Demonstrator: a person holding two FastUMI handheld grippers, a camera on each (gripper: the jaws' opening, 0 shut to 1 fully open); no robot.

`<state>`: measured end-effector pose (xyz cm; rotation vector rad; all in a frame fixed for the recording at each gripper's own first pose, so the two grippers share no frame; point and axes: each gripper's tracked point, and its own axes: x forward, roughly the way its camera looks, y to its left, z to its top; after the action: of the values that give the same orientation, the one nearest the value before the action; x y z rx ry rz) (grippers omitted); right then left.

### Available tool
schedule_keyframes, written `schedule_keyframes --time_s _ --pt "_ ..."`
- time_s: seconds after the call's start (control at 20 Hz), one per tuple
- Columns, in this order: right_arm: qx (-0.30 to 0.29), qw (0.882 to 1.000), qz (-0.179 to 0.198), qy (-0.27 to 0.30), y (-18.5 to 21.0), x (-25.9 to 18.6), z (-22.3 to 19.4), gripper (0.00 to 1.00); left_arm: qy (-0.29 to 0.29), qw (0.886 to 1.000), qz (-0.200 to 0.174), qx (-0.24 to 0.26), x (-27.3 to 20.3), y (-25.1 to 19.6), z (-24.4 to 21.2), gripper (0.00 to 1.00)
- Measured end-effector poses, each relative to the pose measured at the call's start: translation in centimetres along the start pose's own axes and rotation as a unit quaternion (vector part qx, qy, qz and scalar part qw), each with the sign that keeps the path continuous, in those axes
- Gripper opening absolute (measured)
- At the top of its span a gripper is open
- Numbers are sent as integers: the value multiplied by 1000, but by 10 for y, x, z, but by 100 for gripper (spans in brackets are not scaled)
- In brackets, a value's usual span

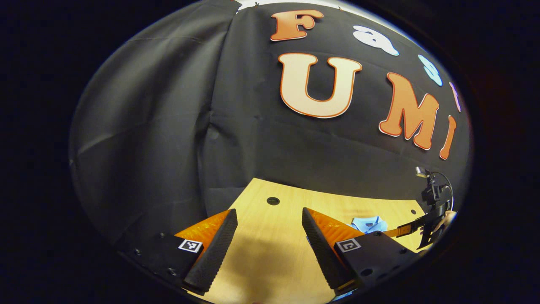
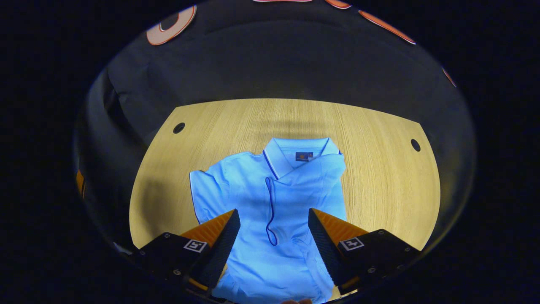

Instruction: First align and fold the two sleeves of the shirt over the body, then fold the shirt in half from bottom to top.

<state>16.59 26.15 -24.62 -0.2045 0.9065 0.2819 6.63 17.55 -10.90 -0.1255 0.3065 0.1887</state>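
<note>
A light blue polo shirt lies flat on the wooden table, collar toward the far wall. Its right sleeve is folded over the body, with a dark-piped edge running down the middle; the left sleeve still spreads out at the left. My right gripper hovers open above the shirt's lower body, nothing between its fingers. My left gripper is open over bare table, left of the shirt. In the left gripper view the shirt's collar peeks past the right finger, and the other gripper shows at the far right with a hand on it.
The table has round cable holes near its far corners, one also seen as a hole. Black cloth walls close the back and left side. Bare wood lies on both sides of the shirt.
</note>
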Motion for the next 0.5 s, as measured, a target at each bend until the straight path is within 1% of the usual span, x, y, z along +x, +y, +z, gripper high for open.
schedule_keyframes --time_s 0.1,0.15,0.4,0.5 --pt "13 1000 3 -16 -9 -12 4 98 14 1000 -8 6 7 -16 -8 99" --pt "18 1000 1 -25 -15 -18 5 98 28 1000 -5 13 13 -20 -17 99" --pt "24 997 -27 -61 -63 -41 7 98 91 995 -27 20 43 -62 -44 99" --pt "32 997 -27 -66 -77 -47 3 98 114 992 -35 30 58 -75 -54 99"
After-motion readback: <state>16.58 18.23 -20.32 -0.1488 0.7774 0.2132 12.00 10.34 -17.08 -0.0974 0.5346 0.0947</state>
